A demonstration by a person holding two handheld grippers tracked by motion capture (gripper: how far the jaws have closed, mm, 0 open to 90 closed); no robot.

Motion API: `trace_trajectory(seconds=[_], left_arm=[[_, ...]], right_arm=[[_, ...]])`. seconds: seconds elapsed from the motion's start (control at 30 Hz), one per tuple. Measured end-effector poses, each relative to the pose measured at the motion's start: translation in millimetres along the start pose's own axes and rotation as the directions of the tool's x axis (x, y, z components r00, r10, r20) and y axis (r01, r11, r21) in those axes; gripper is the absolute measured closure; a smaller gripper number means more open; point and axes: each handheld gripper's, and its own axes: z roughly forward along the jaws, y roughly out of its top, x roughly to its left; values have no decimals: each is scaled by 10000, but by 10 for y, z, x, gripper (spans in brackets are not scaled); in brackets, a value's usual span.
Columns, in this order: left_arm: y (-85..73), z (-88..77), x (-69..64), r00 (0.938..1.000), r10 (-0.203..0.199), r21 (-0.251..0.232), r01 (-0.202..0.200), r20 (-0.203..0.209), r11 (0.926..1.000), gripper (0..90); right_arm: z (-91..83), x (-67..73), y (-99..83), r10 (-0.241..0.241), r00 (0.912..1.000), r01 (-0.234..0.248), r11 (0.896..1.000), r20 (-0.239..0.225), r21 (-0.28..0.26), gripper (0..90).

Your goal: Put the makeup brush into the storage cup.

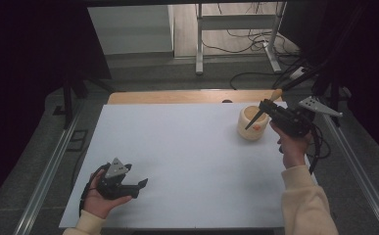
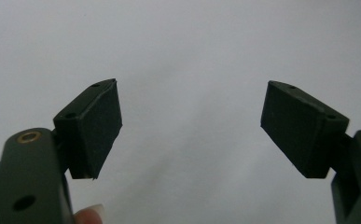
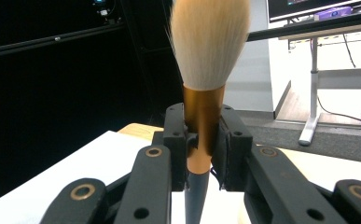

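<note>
a white sheet [image 1: 187, 161] covered the table, a strip of bare wood [image 1: 177, 96] showing at its far edge, with dark curtains on both sides and a lit floor with cables beyond. the right gripper [image 1: 267, 108] clamped a brush [image 3: 205, 84] by its copper ferrule, handle tip dipped into the cup [image 1: 252, 125] near the far right edge. the left gripper [image 1: 138, 186] rested wide and empty at the near left, open sheet between them.

One brush [image 3: 209, 46], one cream cup [image 1: 252, 123], two tongs, left [image 1: 139, 186] and right [image 1: 265, 106]

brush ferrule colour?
Copper-orange, on the brush clamped in the right gripper, below pale cream bristles. Shows best in the right gripper view.
</note>
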Motion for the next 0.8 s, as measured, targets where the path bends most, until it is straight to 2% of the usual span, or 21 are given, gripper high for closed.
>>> trace_trajectory(seconds=[0.47, 0.8], left_arm=[[5, -13, -12, 9999, -26, -161, 28, 123, 9999, 208], [4, -6, -8, 9999, -38, -132, 40, 139, 9999, 208]], right_arm=[[61, -144, 265, -85, 9981, 78, 9999, 616, 126, 767], [158, -258, 285, -12, 9957, -23, 9993, 924, 375, 767]])
